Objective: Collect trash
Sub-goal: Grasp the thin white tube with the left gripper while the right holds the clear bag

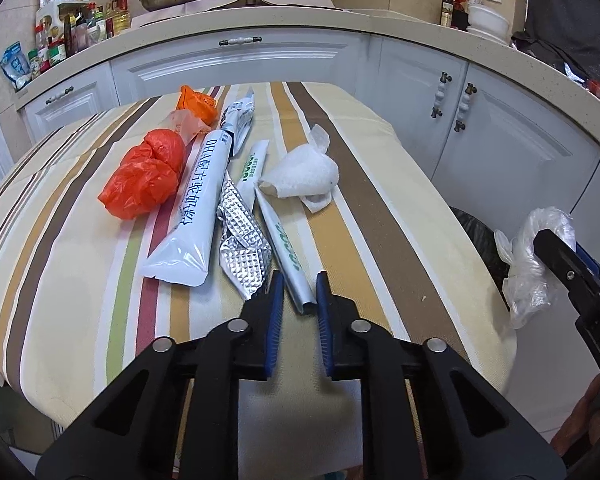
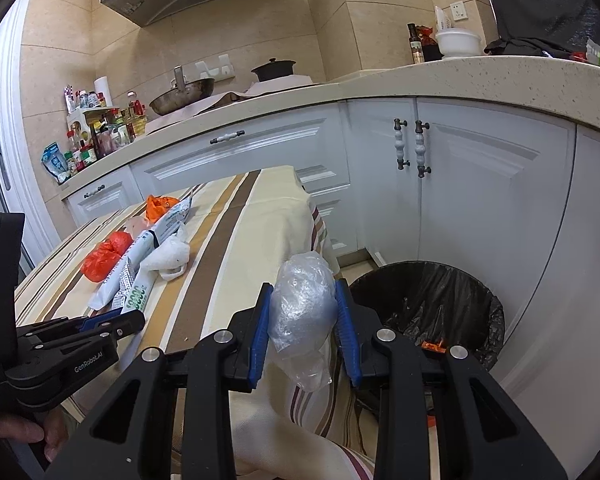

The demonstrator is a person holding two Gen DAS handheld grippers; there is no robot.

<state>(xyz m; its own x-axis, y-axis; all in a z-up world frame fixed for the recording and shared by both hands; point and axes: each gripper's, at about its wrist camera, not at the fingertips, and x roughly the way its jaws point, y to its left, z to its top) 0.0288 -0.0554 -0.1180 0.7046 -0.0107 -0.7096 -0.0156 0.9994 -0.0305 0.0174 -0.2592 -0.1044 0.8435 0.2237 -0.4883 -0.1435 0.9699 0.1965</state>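
Note:
Trash lies on the striped tablecloth (image 1: pixel 360 216): a red plastic bag (image 1: pixel 142 180), an orange bag (image 1: pixel 196 104), a long white packet (image 1: pixel 198 208), crumpled foil (image 1: pixel 242 240), a white-and-green tube wrapper (image 1: pixel 284 248) and a white tissue wad (image 1: pixel 304 176). My left gripper (image 1: pixel 299 288) is open, its jaws on either side of the tube wrapper's near end. My right gripper (image 2: pixel 303 312) is shut on a clear crumpled plastic bag (image 2: pixel 302 308), held at the table's right edge beside the black-lined trash bin (image 2: pixel 432 304). That bag also shows in the left wrist view (image 1: pixel 536 264).
White kitchen cabinets (image 2: pixel 480 184) and a stone counter (image 2: pixel 460 76) stand behind the table, with a wok (image 2: pixel 182 96), a pot and condiment bottles (image 1: pixel 80 24) on it. The bin stands on the floor between table and cabinets and holds some orange scrap (image 2: pixel 432 345).

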